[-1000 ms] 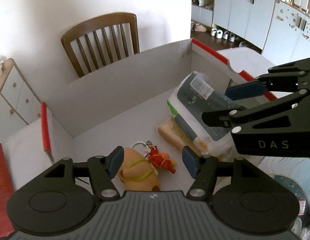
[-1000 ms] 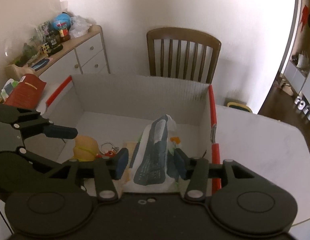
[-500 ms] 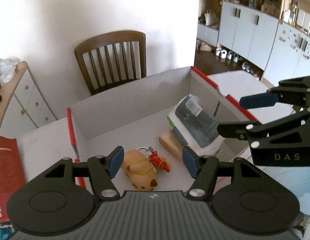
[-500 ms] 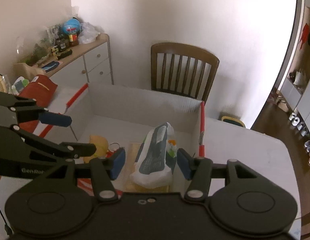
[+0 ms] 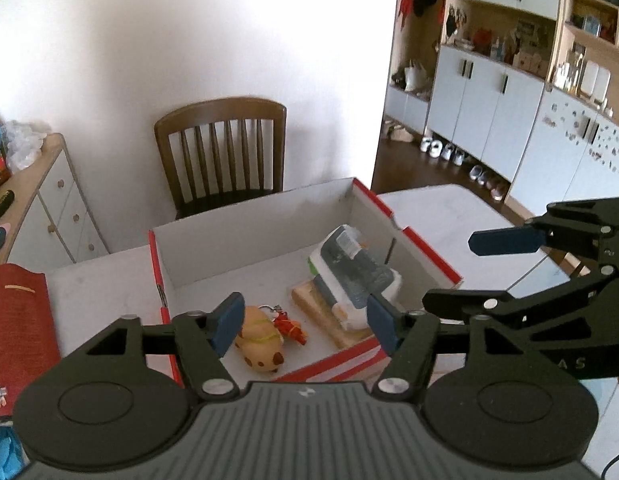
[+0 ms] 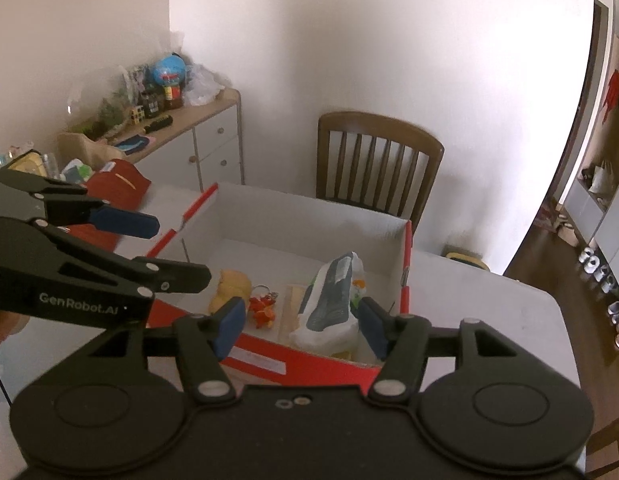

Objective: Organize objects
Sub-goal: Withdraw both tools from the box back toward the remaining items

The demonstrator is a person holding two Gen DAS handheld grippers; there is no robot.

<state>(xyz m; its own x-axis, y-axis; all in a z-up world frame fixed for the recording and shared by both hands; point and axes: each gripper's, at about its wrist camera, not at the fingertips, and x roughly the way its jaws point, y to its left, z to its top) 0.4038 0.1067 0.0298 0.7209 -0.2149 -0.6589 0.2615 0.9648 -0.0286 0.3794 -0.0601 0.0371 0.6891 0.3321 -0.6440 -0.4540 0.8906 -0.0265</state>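
Red-and-white cardboard box (image 5: 265,232) open on the white table (image 5: 441,208), holding everything in sight of the task. Inside, toward the right wall: a grey-and-white plastic packet (image 5: 351,268) lying tilted on a flat tan slab (image 5: 321,312). Left of that, on the box floor: an orange plush toy (image 5: 261,340) touching a small red keyring figure (image 5: 289,328).

Above the near rim, left gripper (image 5: 305,322) with jaws opening, nothing between the blue pads. Just to its right, right gripper (image 6: 299,320) likewise opening and empty, packet seen beyond the gap but not touched.

Farther out: red bag (image 5: 17,320) on the table's left, brown wooden chair (image 5: 221,152) behind the box, white sideboard (image 6: 205,136) along the left wall.
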